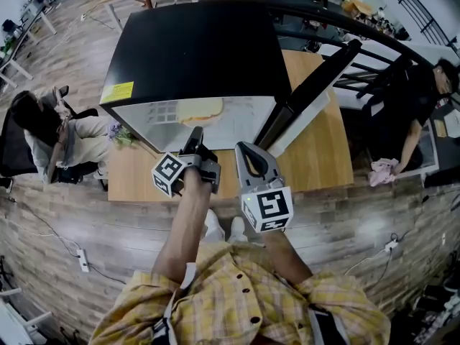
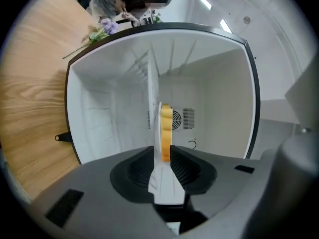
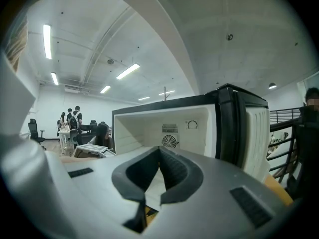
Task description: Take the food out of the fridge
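Note:
A black mini fridge (image 1: 194, 49) stands on a wooden table (image 1: 316, 157) with its door (image 1: 309, 95) swung open to the right. A slice of bread (image 1: 200, 110) with a yellow crust sits at the fridge's opening, over the white shelf. My left gripper (image 1: 194, 141) reaches into the opening, rolled onto its side. In the left gripper view the bread slice (image 2: 165, 128) stands edge-on between the jaws of the left gripper (image 2: 163, 151), which are shut on it. My right gripper (image 1: 246, 149) hangs just in front of the fridge, shut and empty. Its own view looks over the right gripper (image 3: 159, 151) into the white fridge interior (image 3: 169, 128).
A small bunch of flowers (image 1: 118, 134) lies on the table left of the fridge. One person sits at the left (image 1: 43, 131) and another leans over at the right (image 1: 417, 106). The table's near edge (image 1: 215, 196) runs below both grippers.

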`<state>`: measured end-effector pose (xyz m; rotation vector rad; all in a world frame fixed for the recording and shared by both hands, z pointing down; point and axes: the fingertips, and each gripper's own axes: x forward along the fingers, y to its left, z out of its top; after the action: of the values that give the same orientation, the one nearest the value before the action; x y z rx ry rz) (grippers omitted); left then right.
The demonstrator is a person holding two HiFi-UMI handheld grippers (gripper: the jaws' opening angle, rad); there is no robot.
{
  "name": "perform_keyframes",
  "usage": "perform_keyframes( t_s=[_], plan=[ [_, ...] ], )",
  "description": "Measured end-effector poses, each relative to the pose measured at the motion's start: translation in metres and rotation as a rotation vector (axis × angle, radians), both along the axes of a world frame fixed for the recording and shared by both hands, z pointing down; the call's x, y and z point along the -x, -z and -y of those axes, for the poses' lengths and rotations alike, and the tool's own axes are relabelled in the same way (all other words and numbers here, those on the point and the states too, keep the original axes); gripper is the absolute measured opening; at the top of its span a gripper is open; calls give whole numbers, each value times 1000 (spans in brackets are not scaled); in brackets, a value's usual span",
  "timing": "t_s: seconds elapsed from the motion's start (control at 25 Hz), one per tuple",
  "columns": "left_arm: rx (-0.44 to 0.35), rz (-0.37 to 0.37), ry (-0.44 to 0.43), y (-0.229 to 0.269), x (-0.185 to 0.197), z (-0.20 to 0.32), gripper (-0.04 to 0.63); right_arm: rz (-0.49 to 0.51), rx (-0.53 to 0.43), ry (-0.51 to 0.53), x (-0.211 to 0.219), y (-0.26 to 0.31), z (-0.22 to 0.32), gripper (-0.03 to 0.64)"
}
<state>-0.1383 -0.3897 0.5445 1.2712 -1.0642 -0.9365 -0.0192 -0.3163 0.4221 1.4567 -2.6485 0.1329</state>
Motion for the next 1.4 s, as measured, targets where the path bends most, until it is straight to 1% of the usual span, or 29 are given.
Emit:
perform_keyframes(
  t_s=[0.08,0.2,0.36,0.48,0.56,0.64,0.76,0.92,1.04,1.16,1.24,1.4],
  plan=[
    [1,-24,23,-4,3,5,106,-1,4,-10,-2,-1,0,8],
    [10,-30,44,-8,7,13,106,7,11,-23,-6,-2,0,8],
    [-3,-12,53,-4,6,20,97,15,21,-38,-13,-1,-1,8],
    [4,-14,57,-6,4,25,95,13,20,-44,-15,0,-1,8],
    [11,-9,61,-8,4,26,83,13,20,-45,-15,-1,-1,8],
    [21,-7,64,-9,4,26,34,13,19,-45,-15,-1,-1,8],
    [33,-1,77,-8,5,27,26,12,17,-44,-15,0,-1,8],
    [26,5,83,-8,8,22,21,14,23,-38,-13,-3,-2,8],
    [16,-11,85,-3,8,17,21,15,22,-33,-13,-3,-3,8],
    [16,-7,97,1,12,10,21,15,17,-23,-8,-1,-4,8],
    [18,-17,105,1,15,4,21,10,9,-16,-4,0,-5,8],
    [10,-33,94,8,12,-7,21,7,4,-8,-1,2,-7,8]
  ],
)
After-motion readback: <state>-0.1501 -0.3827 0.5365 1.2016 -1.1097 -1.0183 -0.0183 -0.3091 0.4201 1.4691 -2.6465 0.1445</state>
